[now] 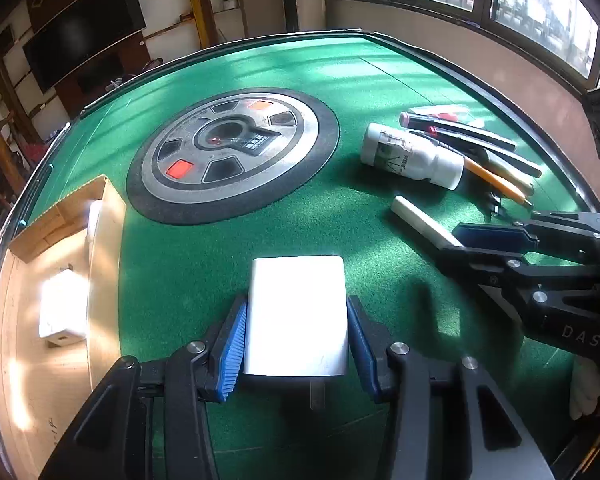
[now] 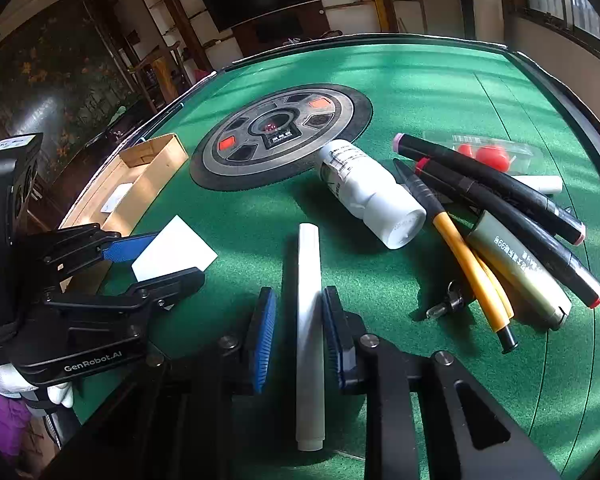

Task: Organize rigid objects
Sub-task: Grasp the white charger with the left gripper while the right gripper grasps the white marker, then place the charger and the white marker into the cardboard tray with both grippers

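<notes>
Left wrist: left gripper (image 1: 296, 344) clamps white rectangular plastic charger block (image 1: 298, 312); right gripper (image 2: 300, 332), part-open, straddles white plastic tube (image 2: 310, 320) ungripped. Close squarely mid-tube.

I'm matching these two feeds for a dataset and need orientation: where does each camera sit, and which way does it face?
Left wrist view: rides the left gripper, looking forward over the green table; its blue pads flank a white charger block; cardboard box on the left.
Right wrist view: rides the right gripper, facing the pile of pens; its pads straddle a white stick.
Shared: each sees the other gripper, the white bottle and the round centre console.
</notes>
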The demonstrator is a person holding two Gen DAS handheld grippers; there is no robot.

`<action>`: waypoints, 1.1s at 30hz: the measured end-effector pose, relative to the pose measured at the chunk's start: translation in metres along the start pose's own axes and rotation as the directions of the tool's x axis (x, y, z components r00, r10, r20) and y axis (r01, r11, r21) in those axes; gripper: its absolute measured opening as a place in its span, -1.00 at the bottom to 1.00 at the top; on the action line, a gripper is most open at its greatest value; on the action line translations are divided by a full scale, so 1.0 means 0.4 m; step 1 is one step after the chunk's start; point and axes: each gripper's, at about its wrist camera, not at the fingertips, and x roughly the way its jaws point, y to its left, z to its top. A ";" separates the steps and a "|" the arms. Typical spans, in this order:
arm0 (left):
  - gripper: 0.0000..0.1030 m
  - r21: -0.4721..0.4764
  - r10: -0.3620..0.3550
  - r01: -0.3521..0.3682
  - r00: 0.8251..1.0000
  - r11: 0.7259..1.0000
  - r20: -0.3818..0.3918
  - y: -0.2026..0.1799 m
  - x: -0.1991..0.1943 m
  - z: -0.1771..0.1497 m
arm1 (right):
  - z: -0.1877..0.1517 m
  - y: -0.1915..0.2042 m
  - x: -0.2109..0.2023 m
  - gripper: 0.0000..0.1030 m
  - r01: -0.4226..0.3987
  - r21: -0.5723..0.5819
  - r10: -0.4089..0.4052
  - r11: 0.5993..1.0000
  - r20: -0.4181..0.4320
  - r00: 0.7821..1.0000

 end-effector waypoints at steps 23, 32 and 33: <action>-0.03 -0.316 -0.098 0.176 0.964 0.932 0.247 0.184 -0.302 -0.189 | -0.002 0.090 0.020 -0.77 0.187 -0.120 -0.194 0.975 -0.046 0.980; -0.03 -0.414 -0.047 0.142 0.972 0.899 0.231 0.363 -0.303 -0.197 | 0.049 0.133 -0.064 -0.77 -0.093 0.022 0.093 0.995 -0.001 0.996; -0.03 -0.419 -0.037 0.132 0.973 0.898 0.228 0.380 -0.302 -0.192 | 0.062 0.148 -0.067 -0.77 -0.126 0.028 0.126 0.992 0.000 0.992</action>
